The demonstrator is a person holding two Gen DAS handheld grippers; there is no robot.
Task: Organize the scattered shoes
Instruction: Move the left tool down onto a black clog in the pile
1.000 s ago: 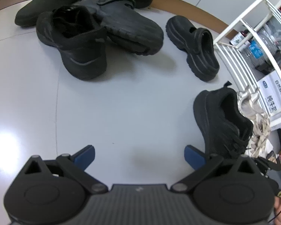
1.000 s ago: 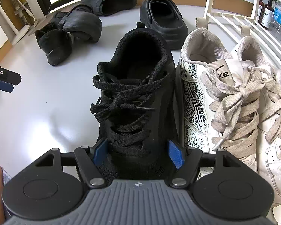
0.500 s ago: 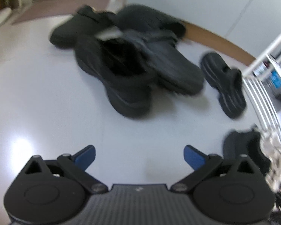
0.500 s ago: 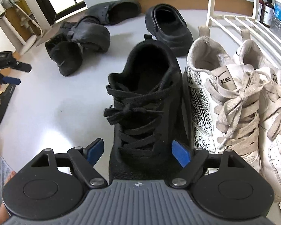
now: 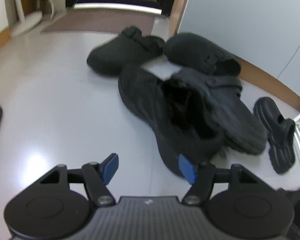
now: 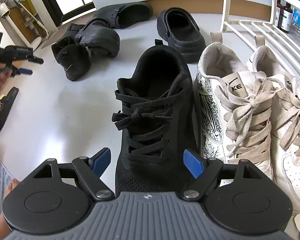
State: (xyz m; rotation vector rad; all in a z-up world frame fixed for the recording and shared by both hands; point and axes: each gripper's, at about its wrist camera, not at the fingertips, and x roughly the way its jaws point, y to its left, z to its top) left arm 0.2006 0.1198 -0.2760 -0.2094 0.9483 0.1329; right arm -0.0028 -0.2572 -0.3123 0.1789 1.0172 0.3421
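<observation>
Left tool (image 5: 148,167) closing, nothing between pads; right tool (image 6: 148,162) wide, straddling black sneaker (image 6: 156,108)

Each handheld gripper, the left gripper (image 5: 148,168) and the right gripper (image 6: 148,161), has a matte black body: two round discs flank a ribbed grey centre plate bearing a small white mark. Behind the jaws, black linkage arms pivot on silver screws; the pads (image 6: 193,163) are blue.
</observation>
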